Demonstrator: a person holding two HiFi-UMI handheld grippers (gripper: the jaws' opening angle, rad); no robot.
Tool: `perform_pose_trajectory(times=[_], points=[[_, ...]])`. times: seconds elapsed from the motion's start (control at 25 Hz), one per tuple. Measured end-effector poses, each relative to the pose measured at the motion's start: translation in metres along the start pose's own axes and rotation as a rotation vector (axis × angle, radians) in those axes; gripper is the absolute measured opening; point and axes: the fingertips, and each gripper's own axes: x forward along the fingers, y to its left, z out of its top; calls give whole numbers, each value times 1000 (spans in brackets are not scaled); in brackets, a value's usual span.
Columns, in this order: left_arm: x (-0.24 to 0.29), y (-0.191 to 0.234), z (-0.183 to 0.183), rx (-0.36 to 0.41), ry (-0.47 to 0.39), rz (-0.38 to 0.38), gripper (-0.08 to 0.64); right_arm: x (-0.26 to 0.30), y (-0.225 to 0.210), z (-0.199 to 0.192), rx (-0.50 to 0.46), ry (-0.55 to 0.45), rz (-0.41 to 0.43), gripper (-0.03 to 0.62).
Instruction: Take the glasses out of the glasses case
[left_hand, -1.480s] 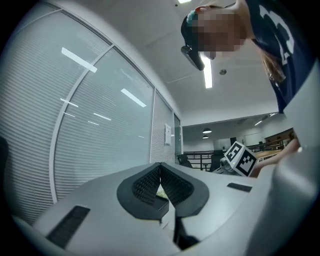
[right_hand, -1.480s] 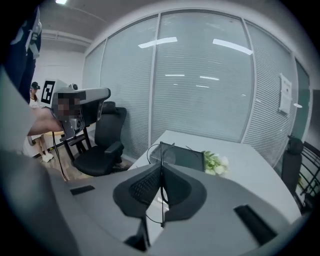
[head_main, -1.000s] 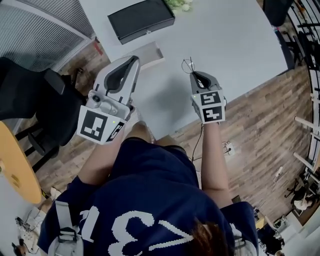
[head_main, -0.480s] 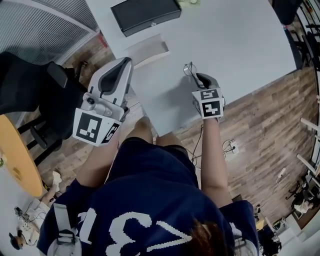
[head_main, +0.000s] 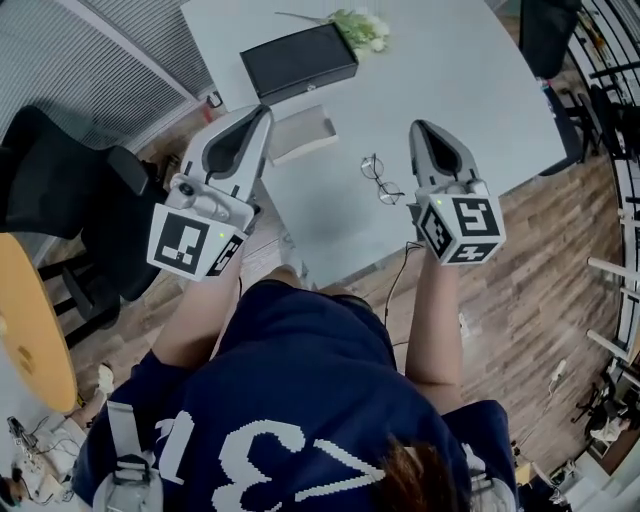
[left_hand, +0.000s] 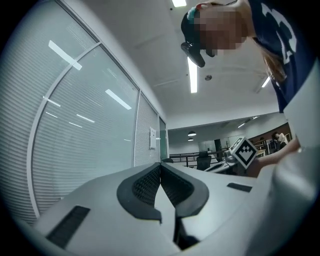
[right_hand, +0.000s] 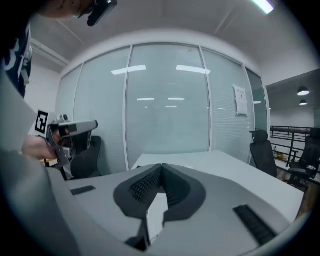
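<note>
The glasses (head_main: 380, 181) lie bare on the pale table (head_main: 480, 90), near its front edge and just beside the right gripper (head_main: 419, 126), touching neither tool. They are well apart from the black rectangular case (head_main: 298, 60) farther back, whose lid looks closed. A shallow pale box (head_main: 303, 135) sits between that case and the left gripper (head_main: 265, 110); I cannot tell whether it belongs to the case.

The removal step looks done, since the glasses are out and resting free. Both tongs are brought together at the tips with nothing between them, as each gripper view shows. What remains, by my reading, is only to draw the tools away without brushing the frame.

The glasses are a thin dark wire frame with round clear lenses, light and easily bent. The case is matte, flat-sided and boxy, with a small clasp on its front. The table is smooth and plain. The jaw pads are dark and ribbed, set in grey moulded shells
</note>
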Motion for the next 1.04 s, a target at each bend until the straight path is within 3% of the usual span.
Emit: perform_pose_trajectory(times=[0.2,0.4,0.76,1.04], points=[[-4,6,28,20,-51,11,14,-28,8,63,13,-158,-21,25],[-8,8,45,35,-81,23,14,-53,9,100,8,-252,-50,25],[10,-4,55,45,-93,21,14,-70,-6,123,-2,-317,-49,25],[-28,19,44,34,-100,20,14,-62,42,122,-41,-326,-57,25]])
